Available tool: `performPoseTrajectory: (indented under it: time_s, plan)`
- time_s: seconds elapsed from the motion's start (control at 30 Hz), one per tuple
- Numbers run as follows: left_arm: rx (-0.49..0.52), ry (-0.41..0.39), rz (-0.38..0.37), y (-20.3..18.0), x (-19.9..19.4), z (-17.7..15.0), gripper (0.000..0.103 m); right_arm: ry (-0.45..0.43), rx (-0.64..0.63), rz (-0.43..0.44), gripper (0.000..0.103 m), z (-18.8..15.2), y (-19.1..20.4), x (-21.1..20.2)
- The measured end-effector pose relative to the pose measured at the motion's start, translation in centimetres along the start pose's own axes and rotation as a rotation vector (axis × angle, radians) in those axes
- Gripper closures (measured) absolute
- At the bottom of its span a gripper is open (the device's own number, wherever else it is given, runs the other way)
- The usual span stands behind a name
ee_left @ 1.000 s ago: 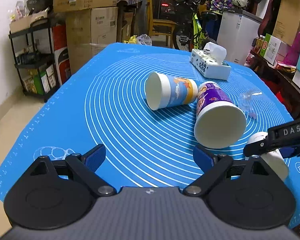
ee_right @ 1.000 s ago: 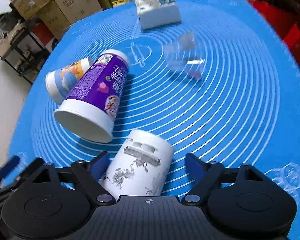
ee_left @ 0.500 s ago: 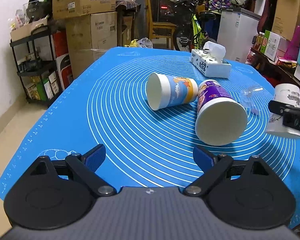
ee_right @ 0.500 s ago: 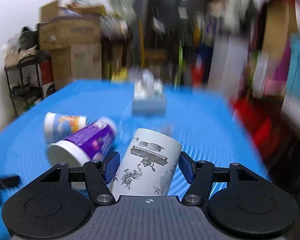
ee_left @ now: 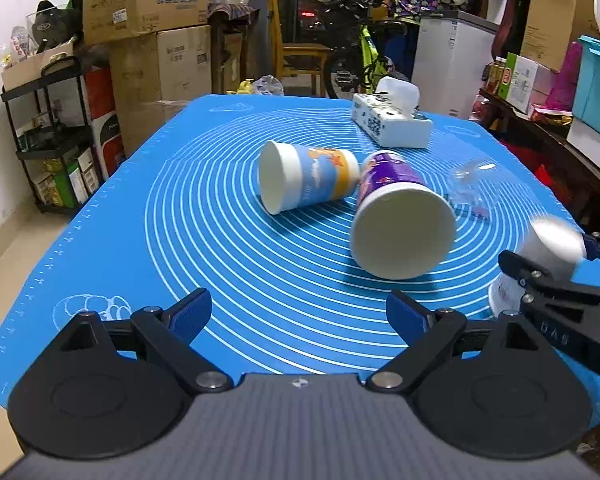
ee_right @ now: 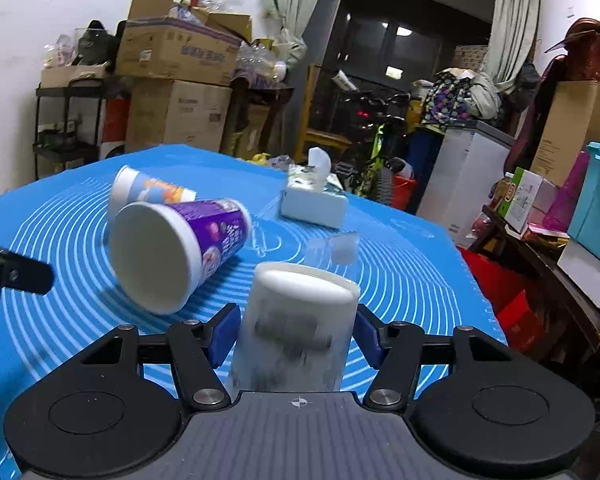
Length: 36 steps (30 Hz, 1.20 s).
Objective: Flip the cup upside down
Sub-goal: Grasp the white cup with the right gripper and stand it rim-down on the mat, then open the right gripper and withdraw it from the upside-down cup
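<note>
While right tool (ee_right: 294,334) clamps white cup (ee_right: 296,320), mat edge (ee_right: 476,288) near.

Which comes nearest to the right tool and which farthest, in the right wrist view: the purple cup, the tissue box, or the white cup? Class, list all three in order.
1. White cup: gripped between the right tool's fingers.
2. Purple cup: on its side, ahead and to the left.
3. Tissue box: farthest, toward the mat's back edge.
</note>
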<state>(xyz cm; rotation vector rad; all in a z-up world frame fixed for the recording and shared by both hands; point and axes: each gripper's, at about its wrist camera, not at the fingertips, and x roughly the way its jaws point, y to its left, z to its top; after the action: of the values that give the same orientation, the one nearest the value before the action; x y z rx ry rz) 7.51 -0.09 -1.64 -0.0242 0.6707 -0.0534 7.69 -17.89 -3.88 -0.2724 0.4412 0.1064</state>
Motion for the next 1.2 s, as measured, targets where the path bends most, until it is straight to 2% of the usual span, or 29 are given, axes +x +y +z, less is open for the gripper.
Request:
performPoseTrajectory:
  time_s: [0.13,0.3,0.5,0.6,0.77,1.2]
  plan:
    - [0.011,0.0,-0.003,-0.6,-0.2,-0.1,0.01,0.009,0.006,0.011,0.034,-0.3,-0.1,-0.6]
    - [0.012,-0.003,-0.018,-1.1,-0.9,0.0,0.01,-0.004,0.019,0.02,0.021,-0.4,-0.7,-1.7]
    - [-0.008,0.02,-0.023,-1.8,-1.8,-0.2,0.009,-0.009,0.092,0.036,0.013,-0.4,-2.7,-4.8]
    - [-0.002,0.022,-0.047,-2.6,-2.7,-0.3,0.009,-0.007,0.134,0.035,0.012,-0.6,-3.8,-6.6]
    - [0.058,-0.023,-0.046,-4.6,-4.7,-1.2,0.009,0.019,0.182,0.033,0.012,-1.4,-5.1,-9.1]
    - [0.152,-0.034,-0.084,-7.9,-6.9,-4.2,0.009,0.088,0.229,0.057,0.012,-3.7,-6.0,-11.8]
